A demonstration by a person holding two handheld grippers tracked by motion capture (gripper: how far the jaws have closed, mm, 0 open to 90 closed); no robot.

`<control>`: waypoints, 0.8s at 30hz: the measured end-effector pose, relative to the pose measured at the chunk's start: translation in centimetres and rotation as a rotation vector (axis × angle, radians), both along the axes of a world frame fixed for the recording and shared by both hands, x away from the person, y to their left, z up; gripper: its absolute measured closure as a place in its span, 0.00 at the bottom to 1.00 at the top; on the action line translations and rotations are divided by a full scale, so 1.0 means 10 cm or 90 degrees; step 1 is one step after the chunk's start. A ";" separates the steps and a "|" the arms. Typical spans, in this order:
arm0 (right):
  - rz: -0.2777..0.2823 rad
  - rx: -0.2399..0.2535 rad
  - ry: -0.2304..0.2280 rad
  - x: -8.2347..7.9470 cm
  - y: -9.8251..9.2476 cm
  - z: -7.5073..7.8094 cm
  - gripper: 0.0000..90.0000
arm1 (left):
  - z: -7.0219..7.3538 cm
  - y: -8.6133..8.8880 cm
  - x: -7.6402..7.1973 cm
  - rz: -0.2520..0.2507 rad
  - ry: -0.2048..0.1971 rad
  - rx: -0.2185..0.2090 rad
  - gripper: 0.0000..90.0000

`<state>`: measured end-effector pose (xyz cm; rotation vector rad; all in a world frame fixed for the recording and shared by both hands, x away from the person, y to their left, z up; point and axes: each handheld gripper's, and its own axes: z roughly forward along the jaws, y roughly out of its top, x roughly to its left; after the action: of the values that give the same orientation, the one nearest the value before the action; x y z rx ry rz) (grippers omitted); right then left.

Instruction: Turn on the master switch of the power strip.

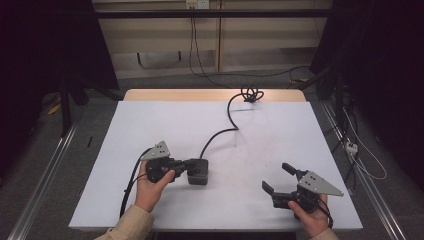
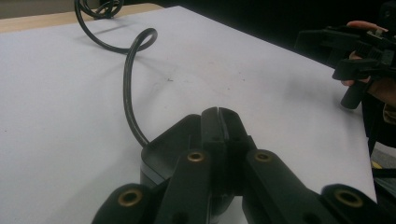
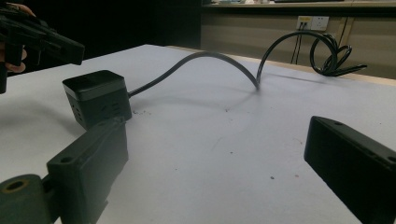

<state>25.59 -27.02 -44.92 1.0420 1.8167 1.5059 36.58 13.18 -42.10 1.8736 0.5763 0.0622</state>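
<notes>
A black cube-shaped power socket sits on the white table, left of the middle. Its black cable curves away toward the far edge. My left gripper is shut, jaws pressed together with nothing between them. Its tips lie over the top of the cube. My right gripper is open and empty near the front right of the table. It points toward the cube from some distance away.
The cable ends in a loose coil at the table's far wooden edge. More cables and a plug strip lie on the floor to the right. A wall outlet is behind the table.
</notes>
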 end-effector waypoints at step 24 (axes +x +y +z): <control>0.000 0.000 0.000 0.00 0.00 0.00 0.06 | -0.03 -0.04 -0.01 -0.011 0.003 0.019 1.00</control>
<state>25.60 -27.04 -44.92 1.0407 1.8168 1.5060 36.51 12.74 -42.35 1.9077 0.5651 0.0561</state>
